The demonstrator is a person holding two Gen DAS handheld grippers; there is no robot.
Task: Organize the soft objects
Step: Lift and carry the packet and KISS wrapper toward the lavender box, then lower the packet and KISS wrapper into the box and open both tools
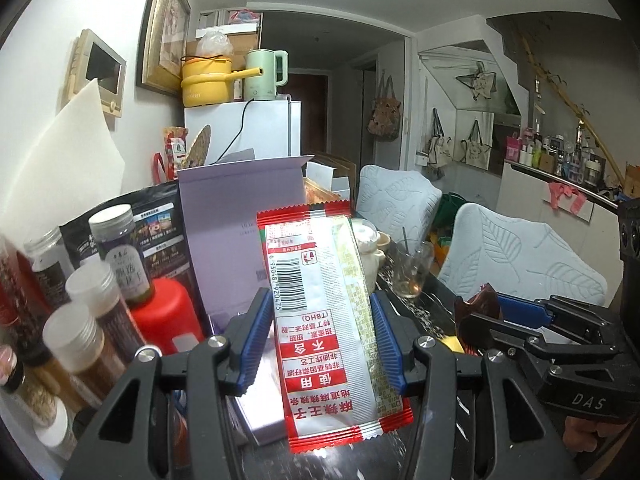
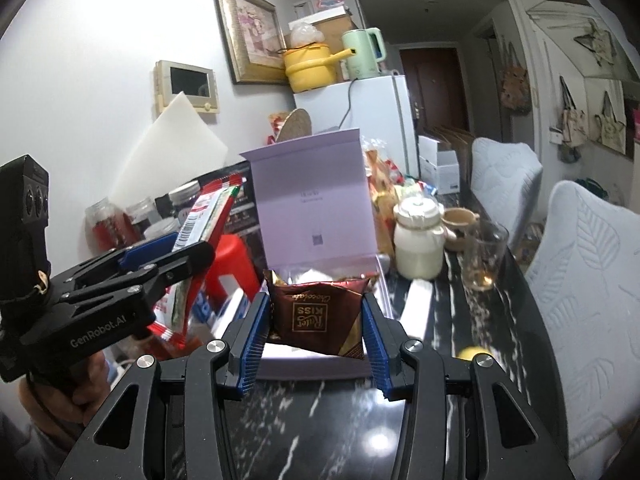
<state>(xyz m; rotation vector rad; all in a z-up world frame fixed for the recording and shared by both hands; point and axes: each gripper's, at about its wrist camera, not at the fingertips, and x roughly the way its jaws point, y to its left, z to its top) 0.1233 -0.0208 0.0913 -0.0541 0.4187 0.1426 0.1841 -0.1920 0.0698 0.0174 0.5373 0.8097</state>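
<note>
My left gripper [image 1: 322, 312] is shut on a long red-and-white snack packet [image 1: 320, 320], held upright above the table. The same packet [image 2: 208, 216] shows edge-on in the right wrist view, in the left gripper [image 2: 176, 256]. A brown chocolate packet [image 2: 318, 312] is pinched between the blue pads of my right gripper [image 2: 316, 320]. In the left wrist view the right gripper [image 1: 496, 320] sits at the right with that brown packet [image 1: 478, 312] sticking up from it. Right behind both packets stands a lilac box [image 2: 312, 208] with its lid raised; it is the lilac box [image 1: 228, 224] behind the red packet.
Jars [image 1: 80, 316] and a red bottle [image 1: 168, 316] crowd the left. A cream jar [image 2: 418, 236], cup and glass [image 2: 482, 256] stand on the dark marble table [image 2: 320, 420] at the right. Two padded chairs [image 2: 580, 280] line its right edge. A hand [image 2: 60, 392] grips the left tool.
</note>
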